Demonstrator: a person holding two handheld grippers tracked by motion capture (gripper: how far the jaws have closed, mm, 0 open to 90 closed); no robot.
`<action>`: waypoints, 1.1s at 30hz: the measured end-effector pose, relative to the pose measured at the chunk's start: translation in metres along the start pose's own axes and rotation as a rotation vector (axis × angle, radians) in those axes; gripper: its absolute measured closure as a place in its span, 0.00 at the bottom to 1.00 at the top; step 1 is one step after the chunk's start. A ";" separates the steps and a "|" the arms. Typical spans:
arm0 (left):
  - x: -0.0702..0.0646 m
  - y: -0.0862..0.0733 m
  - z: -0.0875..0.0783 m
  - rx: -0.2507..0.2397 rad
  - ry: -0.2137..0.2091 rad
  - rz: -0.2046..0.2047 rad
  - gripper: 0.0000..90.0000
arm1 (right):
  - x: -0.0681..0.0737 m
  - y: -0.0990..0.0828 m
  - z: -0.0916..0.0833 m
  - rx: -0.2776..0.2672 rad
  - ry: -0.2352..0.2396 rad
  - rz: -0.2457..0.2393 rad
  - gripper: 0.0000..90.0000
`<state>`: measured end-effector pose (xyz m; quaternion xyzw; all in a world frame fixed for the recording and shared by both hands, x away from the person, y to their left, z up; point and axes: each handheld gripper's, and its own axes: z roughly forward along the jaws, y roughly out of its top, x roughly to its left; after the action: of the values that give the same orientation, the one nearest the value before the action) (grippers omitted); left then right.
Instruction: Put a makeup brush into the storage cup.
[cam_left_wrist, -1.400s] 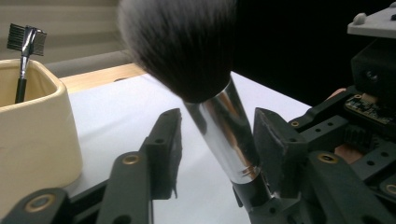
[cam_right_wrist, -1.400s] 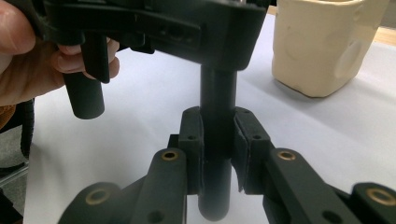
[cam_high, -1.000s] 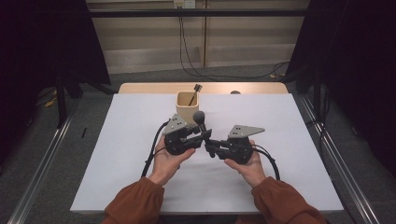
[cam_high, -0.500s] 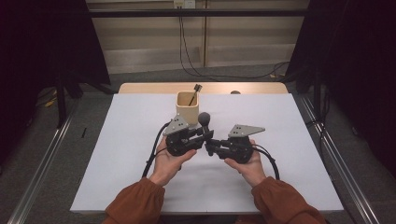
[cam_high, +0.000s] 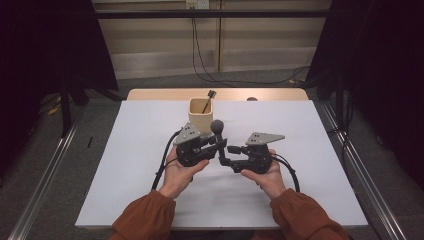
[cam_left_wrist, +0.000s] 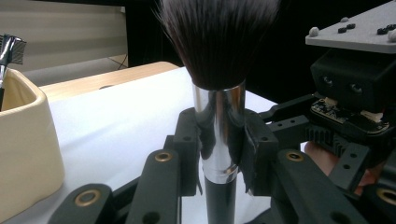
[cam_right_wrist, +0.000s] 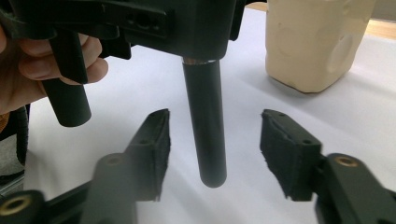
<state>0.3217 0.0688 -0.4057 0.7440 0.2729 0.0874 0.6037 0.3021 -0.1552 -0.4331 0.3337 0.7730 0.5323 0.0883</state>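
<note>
The makeup brush (cam_left_wrist: 219, 112) stands upright at mid-frame over the bench (cam_high: 125, 165), bristles up, pinched at its silver collar by the left gripper (cam_high: 216, 145). The right gripper (cam_right_wrist: 212, 149) has just been opening; its fingers (cam_right_wrist: 154, 149) sit apart around the black handle, clear of it. A cream cup (cam_high: 201, 114) sits just behind.

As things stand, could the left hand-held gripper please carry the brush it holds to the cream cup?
Probably yes: the left hand-held gripper clamps the brush, the cup stands close behind, nothing between them.
</note>
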 end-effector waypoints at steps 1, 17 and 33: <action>0.000 0.000 0.000 -0.002 0.002 0.001 0.79 | 0.000 0.000 0.000 0.001 -0.005 -0.002 0.44; 0.004 0.003 -0.007 -0.009 0.016 -0.001 0.79 | -0.008 0.000 -0.005 -0.021 -0.005 0.041 0.08; 0.006 0.003 -0.011 0.008 -0.011 -0.002 0.79 | -0.010 -0.001 -0.007 -0.012 -0.068 0.007 0.07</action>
<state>0.3230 0.0807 -0.4014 0.7466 0.2708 0.0817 0.6021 0.3057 -0.1666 -0.4328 0.3540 0.7651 0.5255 0.1146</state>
